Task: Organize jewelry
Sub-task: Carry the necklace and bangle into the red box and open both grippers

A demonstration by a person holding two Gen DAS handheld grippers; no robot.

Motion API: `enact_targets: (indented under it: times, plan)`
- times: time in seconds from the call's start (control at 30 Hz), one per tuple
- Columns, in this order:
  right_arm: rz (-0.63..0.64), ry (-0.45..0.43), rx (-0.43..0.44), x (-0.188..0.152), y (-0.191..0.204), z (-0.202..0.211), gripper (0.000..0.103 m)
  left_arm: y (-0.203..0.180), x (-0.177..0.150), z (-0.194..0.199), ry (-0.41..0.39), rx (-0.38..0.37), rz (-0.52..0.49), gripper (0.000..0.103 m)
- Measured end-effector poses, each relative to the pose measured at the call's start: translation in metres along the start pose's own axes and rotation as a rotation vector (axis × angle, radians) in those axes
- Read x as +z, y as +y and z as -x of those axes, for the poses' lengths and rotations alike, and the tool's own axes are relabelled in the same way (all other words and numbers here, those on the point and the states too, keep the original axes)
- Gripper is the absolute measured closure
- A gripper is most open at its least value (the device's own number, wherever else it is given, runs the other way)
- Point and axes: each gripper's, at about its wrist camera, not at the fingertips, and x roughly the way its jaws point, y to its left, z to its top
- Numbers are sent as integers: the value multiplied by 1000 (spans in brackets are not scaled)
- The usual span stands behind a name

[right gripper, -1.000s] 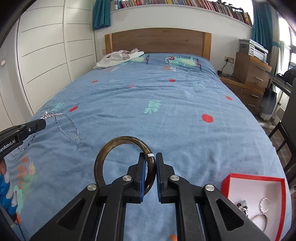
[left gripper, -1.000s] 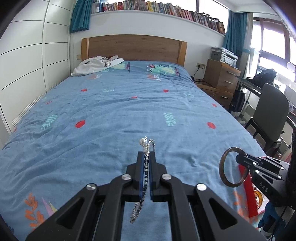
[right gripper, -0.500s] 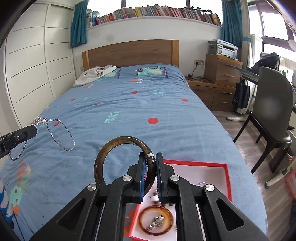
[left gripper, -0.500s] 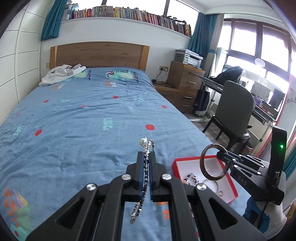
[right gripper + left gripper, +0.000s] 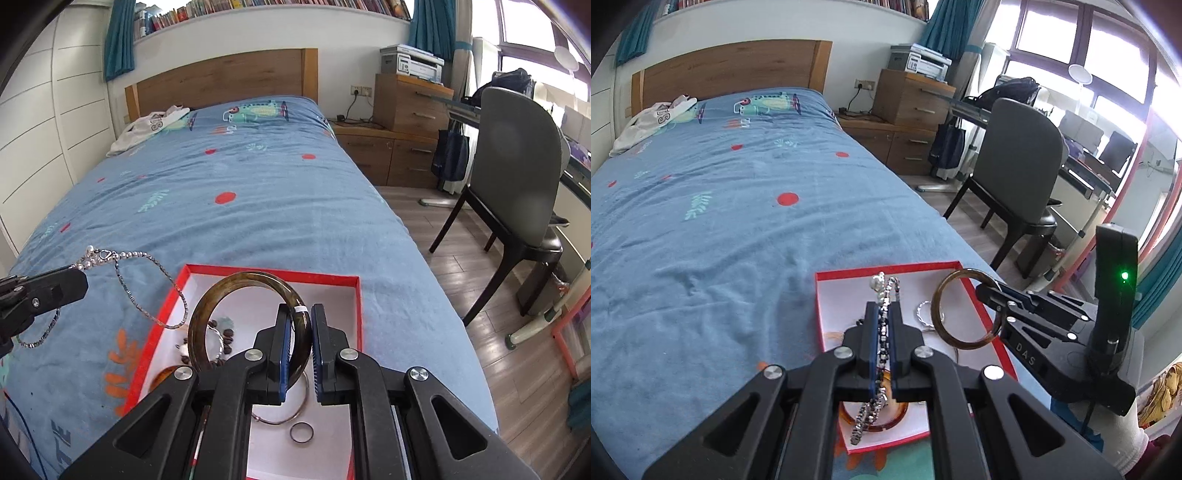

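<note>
Holding a hard, smooth, slippery bangle (image 5: 243, 321) by its rim in the right gripper (image 5: 298, 347) above the red box (image 5: 354, 317), pinching a light, floppy chain (image 5: 882, 332) tight in the left gripper (image 5: 882, 339) over that box.

Domestic bedroom: single bed with blue patterned cover (image 5: 240, 192) and wooden headboard (image 5: 221, 79), white built-in wardrobe doors (image 5: 48, 122), long wall-mounted bookshelf (image 5: 273, 4), wooden drawer chest (image 5: 410, 110).

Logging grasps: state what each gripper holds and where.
Left gripper pinches the beaded chain near its clasp end. Right gripper holds the dark bangle by its rim.
</note>
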Motion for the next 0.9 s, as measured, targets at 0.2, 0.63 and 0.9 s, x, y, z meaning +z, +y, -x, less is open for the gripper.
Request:
enact_targets:
  times: [0.2, 0.63, 0.9]
  plan:
    - [22, 79, 16, -7, -12, -36, 92, -3, -11, -50, 84, 32, 19, 99]
    - [33, 210, 13, -7, -14, -89, 93, 22, -27, -112, 204, 121, 42, 98]
    - [36, 218, 4, -12, -19, -94, 88, 33, -33, -117, 217, 127, 68, 96]
